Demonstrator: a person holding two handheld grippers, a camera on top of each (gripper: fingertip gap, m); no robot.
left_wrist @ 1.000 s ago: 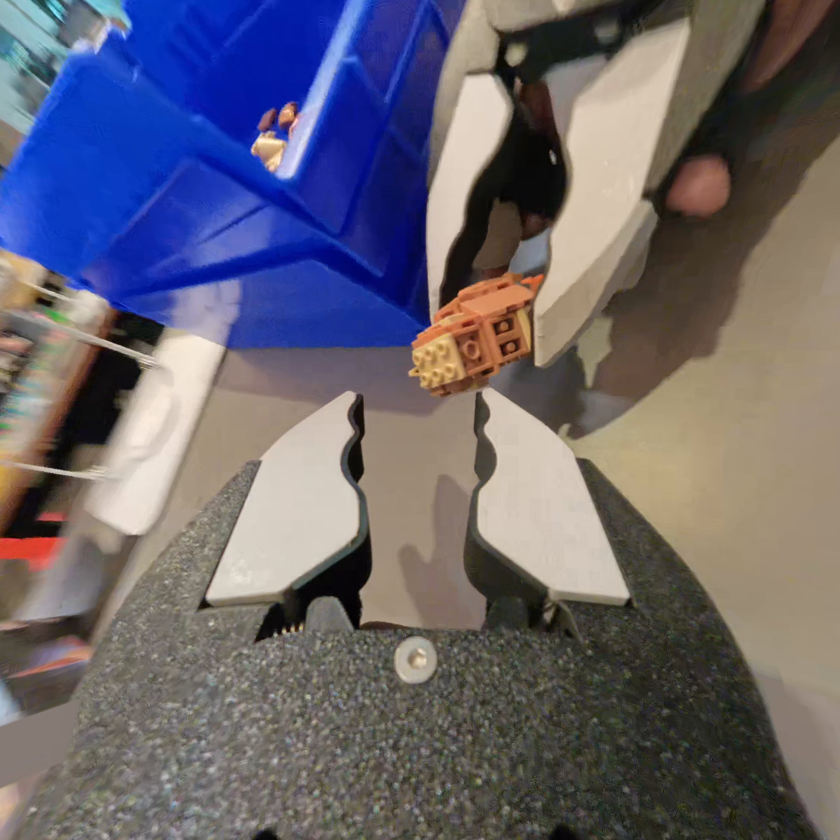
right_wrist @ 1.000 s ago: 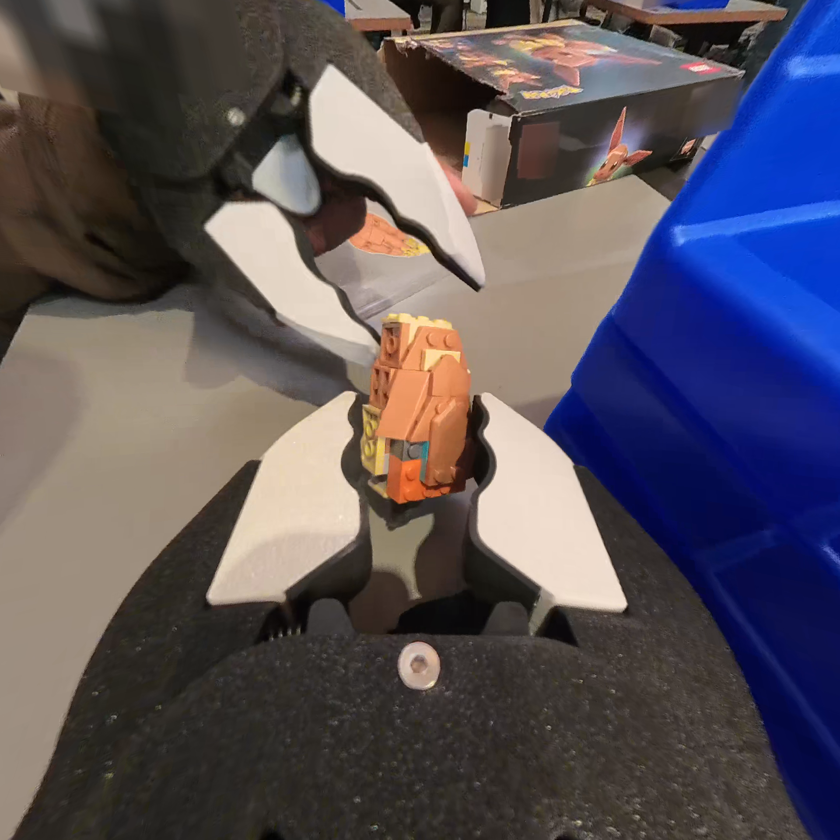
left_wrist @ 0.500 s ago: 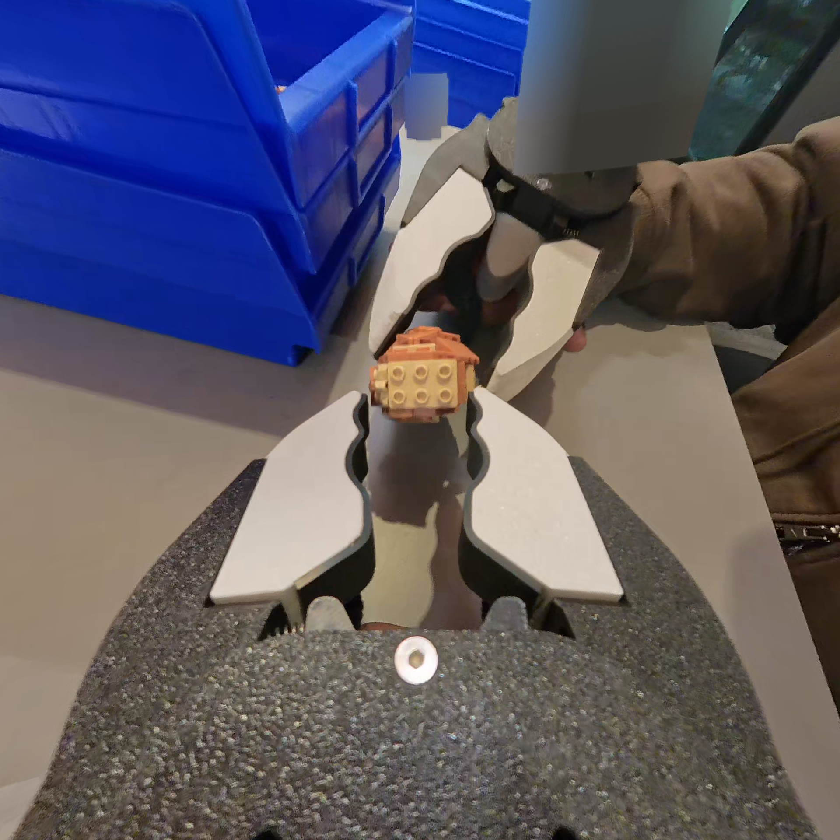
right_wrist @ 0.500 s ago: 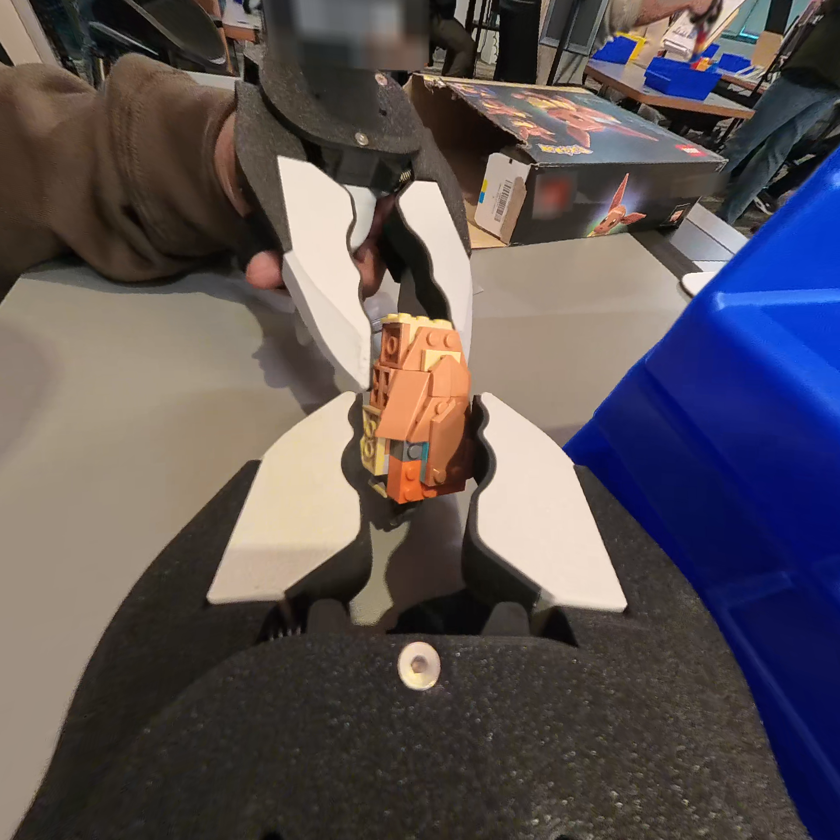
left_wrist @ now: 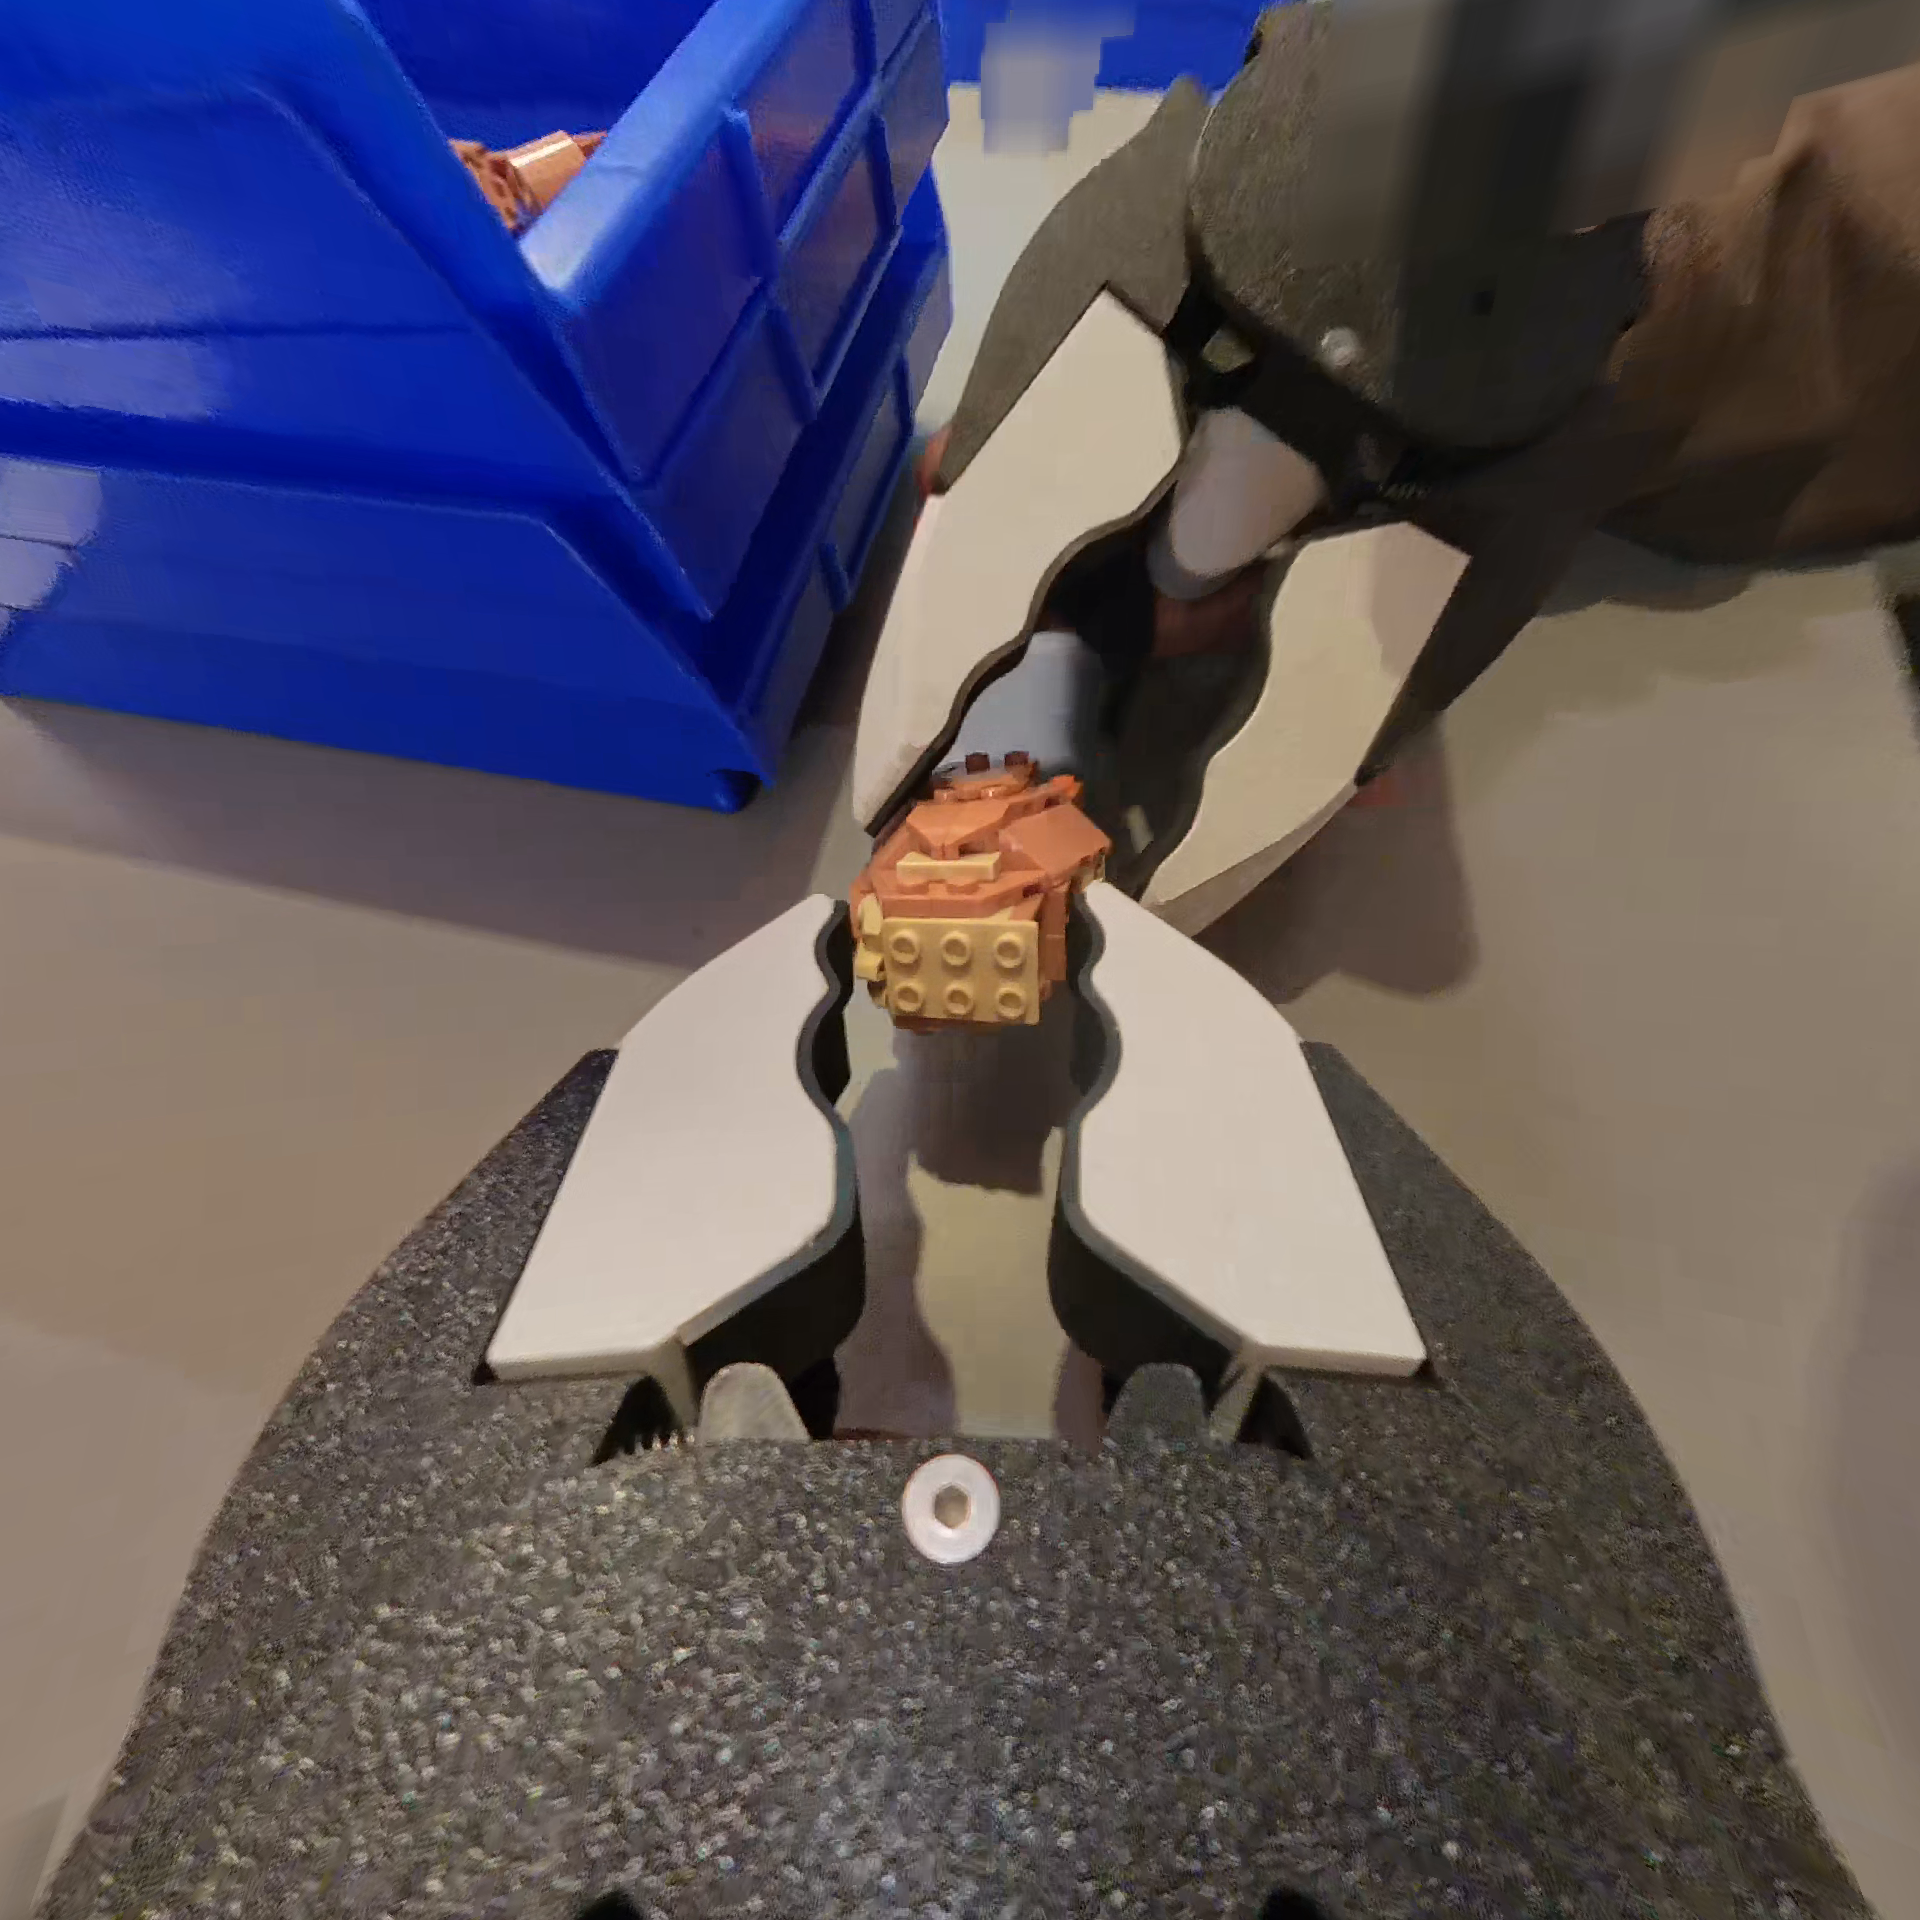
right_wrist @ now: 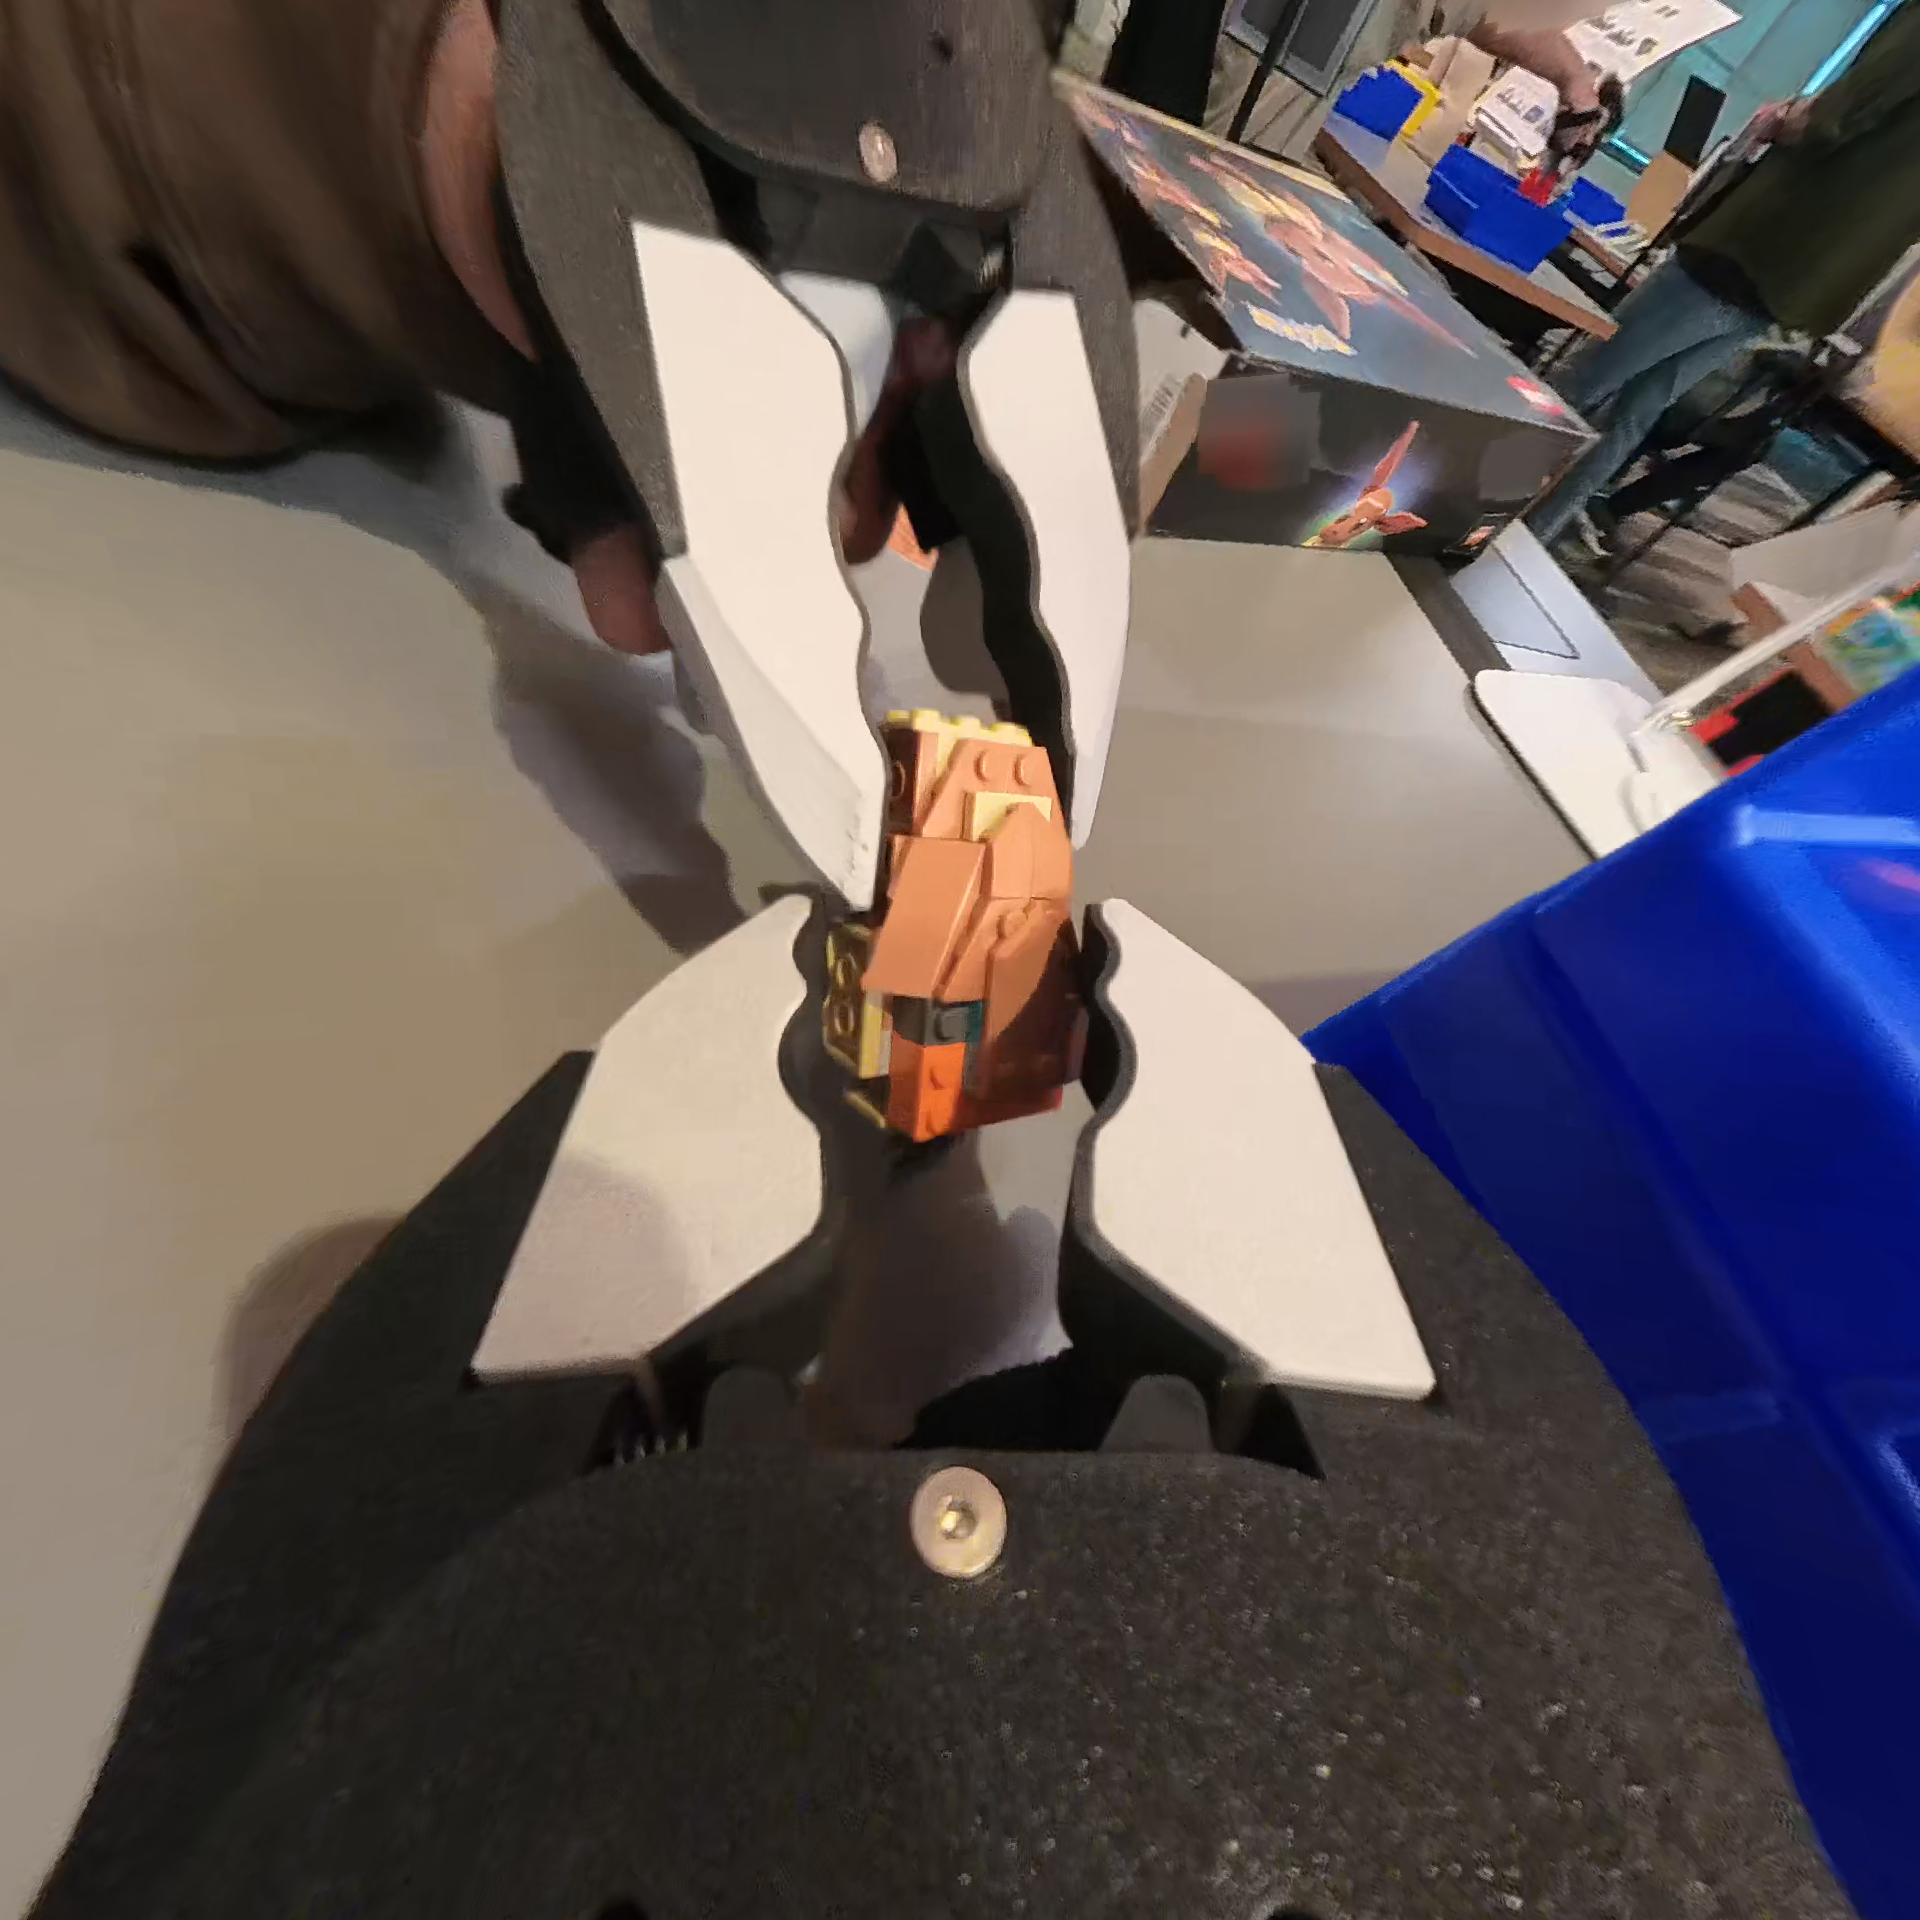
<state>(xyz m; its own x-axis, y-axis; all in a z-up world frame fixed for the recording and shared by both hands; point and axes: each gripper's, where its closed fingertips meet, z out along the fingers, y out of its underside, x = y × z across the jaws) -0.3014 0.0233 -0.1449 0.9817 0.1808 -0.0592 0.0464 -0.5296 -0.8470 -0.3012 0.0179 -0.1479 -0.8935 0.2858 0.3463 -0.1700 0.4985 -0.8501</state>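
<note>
Plainly, the small brick model (right_wrist: pixel 966 935), built of brown, orange and tan studded pieces, sits in the middle of both views, held clear above the grey tabletop (left_wrist: pixel 312 1039) and caught between the two tools, which meet nose to nose. The right tool (right_wrist: pixel 951 925) has its pale fingers narrowed onto the lower, orange end of the model, one finger against each flank, so it is carrying the piece. The left tool (left_wrist: pixel 956 914) comes in from the opposite side, and its fingertips straddle the tan studded end. The gaps on either side are so thin that it is impossible to say whether these fingers are pressing on the bricks or only bracketing them. In the right wrist view that same tool reaches down from the top of the frame, with a brown sleeve (right_wrist: pixel 208 208) behind it at upper left. Stacked blue bins (left_wrist: pixel 416 468) fill the upper left of the left wrist view, standing on the tabletop just beside the meeting point, and a few loose brown pieces (left_wrist: pixel 520 177) show inside the top one. In the right wrist view a blue bin wall fills the right edge. A dark printed box (right_wrist: pixel 1351 416) lies on the tabletop towards the upper right of that view, and beyond it are other tables and standing people, too blurred to make out.
</note>
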